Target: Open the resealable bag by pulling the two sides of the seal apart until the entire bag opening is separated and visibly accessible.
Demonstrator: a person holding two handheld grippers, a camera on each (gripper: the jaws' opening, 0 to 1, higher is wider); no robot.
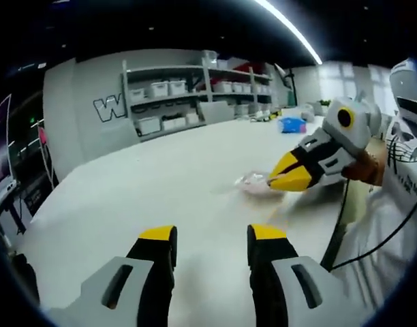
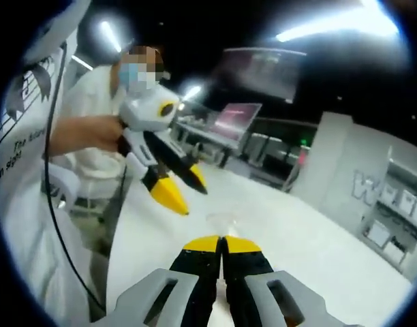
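In the left gripper view the left tongs (image 1: 212,238) stand apart over the bare white surface (image 1: 154,184), holding nothing; the right tongs (image 1: 280,178) come in from the right with their yellow tips together on the edge of the clear bag (image 1: 255,182), which lies flat on the surface well ahead of the left tongs; in the right gripper view the right tongs (image 2: 222,244) are pressed together, with the clear bag (image 2: 225,221) showing faintly just past their tips; the left tongs (image 2: 183,191) hang open above the surface (image 2: 317,245), held in a person's hand (image 2: 103,133); shelves (image 1: 195,92) with white bins line the far wall; a blue object (image 1: 291,125) sits far back on the surface.
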